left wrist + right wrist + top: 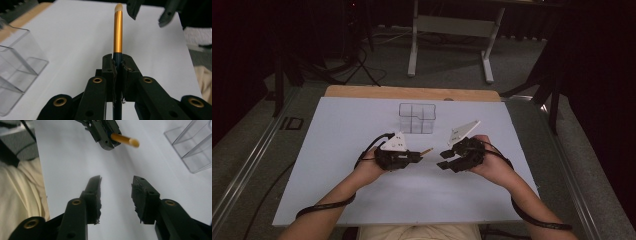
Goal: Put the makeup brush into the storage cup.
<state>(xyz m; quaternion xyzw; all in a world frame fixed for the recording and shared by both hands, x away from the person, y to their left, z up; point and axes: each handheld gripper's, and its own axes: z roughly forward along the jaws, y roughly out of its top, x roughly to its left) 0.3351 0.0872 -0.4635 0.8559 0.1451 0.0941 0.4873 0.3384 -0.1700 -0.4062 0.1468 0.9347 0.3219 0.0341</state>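
A small brush with a gold ferrule, a pale tip and a dark handle sticks out of my left gripper, whose jaws are shut on the handle. From above, the brush points right from the left gripper toward the right gripper. My right gripper is open with nothing between its jaws; the brush hangs beyond it, a short way off. Both grippers hover over the middle of the white board.
A clear plastic organizer with several compartments stands on the board behind the grippers, also at the left in the left gripper view. A wooden table edge runs behind the board. Table legs stand on the floor beyond.
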